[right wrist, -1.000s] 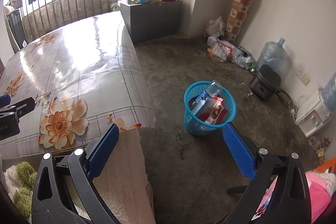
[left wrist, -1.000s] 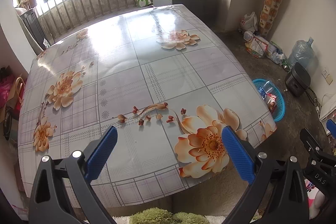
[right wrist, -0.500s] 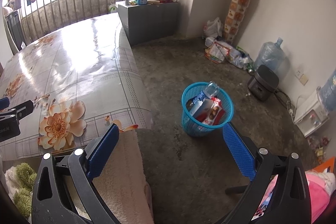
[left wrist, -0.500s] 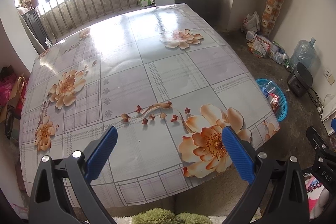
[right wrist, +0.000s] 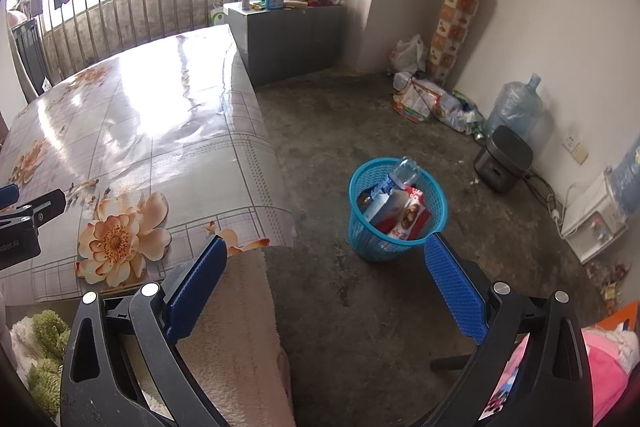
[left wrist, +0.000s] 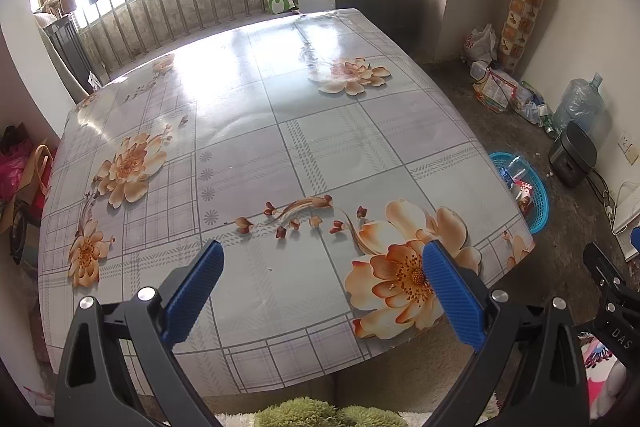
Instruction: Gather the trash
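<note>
A blue mesh trash basket stands on the concrete floor right of the table, holding a plastic bottle and red and white packets. The same basket peeks out past the table's right edge in the left wrist view. My left gripper hangs open over the near end of the flowered tablecloth, nothing between its blue pads. My right gripper is open above the floor, near the basket and empty.
A beige fluffy cover lies under the right gripper by the table corner. A grey cabinet with bottles stands at the back. Bags and litter, a water jug and a black cooker line the right wall.
Both views have pulled back and lifted slightly, so the table and basket sit a little farther off. Both grippers stay open and empty.
</note>
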The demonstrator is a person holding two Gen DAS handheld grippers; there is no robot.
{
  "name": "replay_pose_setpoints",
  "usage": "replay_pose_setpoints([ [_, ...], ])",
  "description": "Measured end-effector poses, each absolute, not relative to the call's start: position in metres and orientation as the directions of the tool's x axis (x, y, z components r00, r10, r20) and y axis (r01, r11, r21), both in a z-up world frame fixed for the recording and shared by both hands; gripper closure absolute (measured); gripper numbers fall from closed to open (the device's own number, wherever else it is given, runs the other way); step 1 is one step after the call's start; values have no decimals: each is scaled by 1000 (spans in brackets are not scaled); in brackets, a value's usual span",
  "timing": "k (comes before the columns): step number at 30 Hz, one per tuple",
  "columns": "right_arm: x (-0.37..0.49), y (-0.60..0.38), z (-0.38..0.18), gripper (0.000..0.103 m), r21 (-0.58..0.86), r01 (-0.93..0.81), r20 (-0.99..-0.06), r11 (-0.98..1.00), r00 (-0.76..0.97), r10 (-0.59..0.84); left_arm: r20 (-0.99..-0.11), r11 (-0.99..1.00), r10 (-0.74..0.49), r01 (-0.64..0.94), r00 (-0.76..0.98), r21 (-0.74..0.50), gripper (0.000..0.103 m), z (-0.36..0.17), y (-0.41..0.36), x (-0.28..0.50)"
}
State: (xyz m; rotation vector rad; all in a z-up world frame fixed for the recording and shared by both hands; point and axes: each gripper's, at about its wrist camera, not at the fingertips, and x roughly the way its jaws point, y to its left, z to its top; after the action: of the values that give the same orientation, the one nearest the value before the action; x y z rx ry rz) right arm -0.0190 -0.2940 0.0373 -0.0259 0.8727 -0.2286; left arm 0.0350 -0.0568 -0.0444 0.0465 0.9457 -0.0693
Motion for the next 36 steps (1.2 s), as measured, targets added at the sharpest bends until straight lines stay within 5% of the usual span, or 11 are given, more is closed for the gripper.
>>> replay_pose_setpoints([
  [36, -14, -289, 41, 8, -122, 178, -755, 977, 623, -207, -809, 997, -40, 80, 586, 9, 6, -44, -56, 35],
])
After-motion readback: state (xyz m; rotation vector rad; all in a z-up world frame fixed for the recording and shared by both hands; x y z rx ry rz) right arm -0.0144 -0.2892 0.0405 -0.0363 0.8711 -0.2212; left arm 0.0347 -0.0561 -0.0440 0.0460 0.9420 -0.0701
